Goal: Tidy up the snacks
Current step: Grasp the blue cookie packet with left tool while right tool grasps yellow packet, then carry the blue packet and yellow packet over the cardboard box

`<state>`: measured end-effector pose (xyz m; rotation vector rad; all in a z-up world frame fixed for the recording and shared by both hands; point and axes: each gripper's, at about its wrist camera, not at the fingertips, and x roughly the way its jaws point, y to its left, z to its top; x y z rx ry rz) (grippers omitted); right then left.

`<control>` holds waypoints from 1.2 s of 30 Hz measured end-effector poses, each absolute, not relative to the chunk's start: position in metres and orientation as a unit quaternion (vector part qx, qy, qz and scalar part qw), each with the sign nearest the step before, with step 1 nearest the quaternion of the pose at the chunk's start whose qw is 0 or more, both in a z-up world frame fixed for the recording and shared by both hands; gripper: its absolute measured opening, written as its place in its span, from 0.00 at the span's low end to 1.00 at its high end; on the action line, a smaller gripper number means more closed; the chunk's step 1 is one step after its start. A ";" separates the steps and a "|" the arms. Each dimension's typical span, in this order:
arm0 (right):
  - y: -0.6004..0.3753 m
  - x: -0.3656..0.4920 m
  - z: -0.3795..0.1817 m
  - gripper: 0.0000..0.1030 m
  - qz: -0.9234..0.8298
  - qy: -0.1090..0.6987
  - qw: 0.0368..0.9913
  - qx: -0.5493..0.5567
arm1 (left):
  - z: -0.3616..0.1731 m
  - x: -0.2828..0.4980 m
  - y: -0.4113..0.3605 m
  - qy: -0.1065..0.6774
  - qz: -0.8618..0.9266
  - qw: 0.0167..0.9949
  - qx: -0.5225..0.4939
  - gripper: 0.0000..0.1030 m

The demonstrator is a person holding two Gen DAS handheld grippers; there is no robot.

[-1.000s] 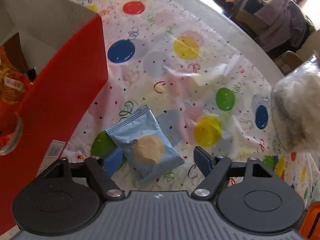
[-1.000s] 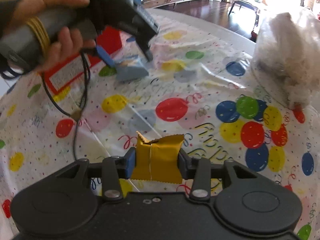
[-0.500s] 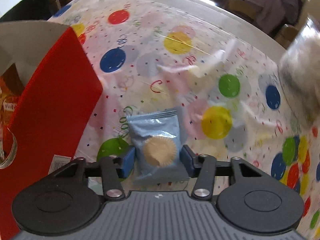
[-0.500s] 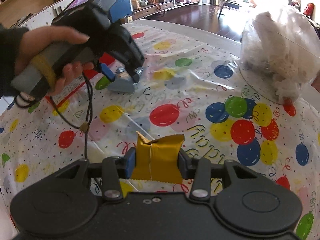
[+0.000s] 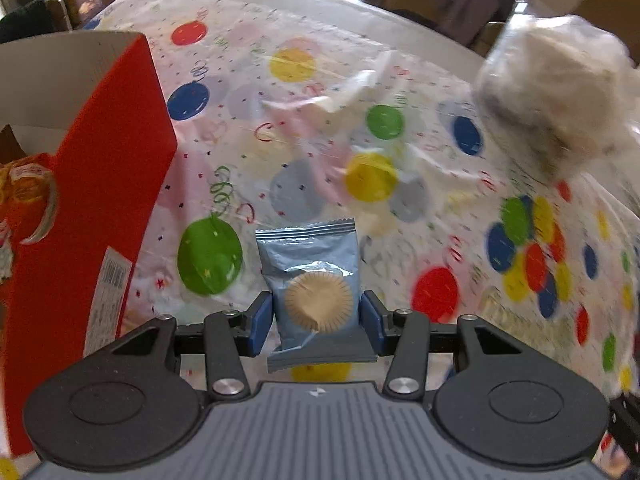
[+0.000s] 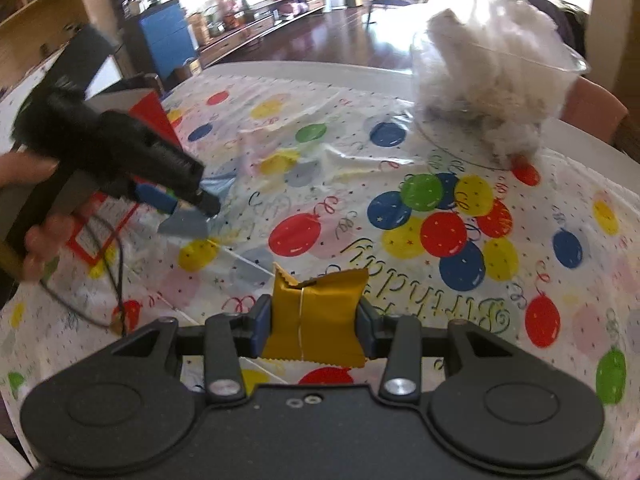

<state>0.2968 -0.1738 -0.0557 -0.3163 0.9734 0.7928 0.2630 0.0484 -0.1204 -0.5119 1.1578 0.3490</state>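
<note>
My left gripper is shut on a light blue snack packet with a round biscuit picture, held above the balloon tablecloth. A red cardboard box with an open top stands to its left, with orange snack packs inside. My right gripper is shut on a gold snack packet above the cloth. In the right wrist view the left gripper shows at the left with the blue packet in it, in front of the red box.
A clear plastic bag of white stuff sits at the table's far right, also in the right wrist view. The balloon tablecloth covers the round table. A cable hangs from the left gripper. Chairs stand beyond the edge.
My left gripper closed on the blue packet and lifted it off the cloth. My right gripper kept holding the gold packet and moved a little.
</note>
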 end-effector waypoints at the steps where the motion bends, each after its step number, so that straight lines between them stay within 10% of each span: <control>1: -0.174 0.295 -0.053 0.40 0.366 0.453 0.800 -0.142 | -0.115 0.259 0.046 0.535 0.157 0.796 -0.234 0.45; 36: -0.006 0.191 0.031 0.41 0.409 0.373 0.822 -0.131 | 0.010 0.085 0.178 0.430 0.141 0.876 -0.170 0.46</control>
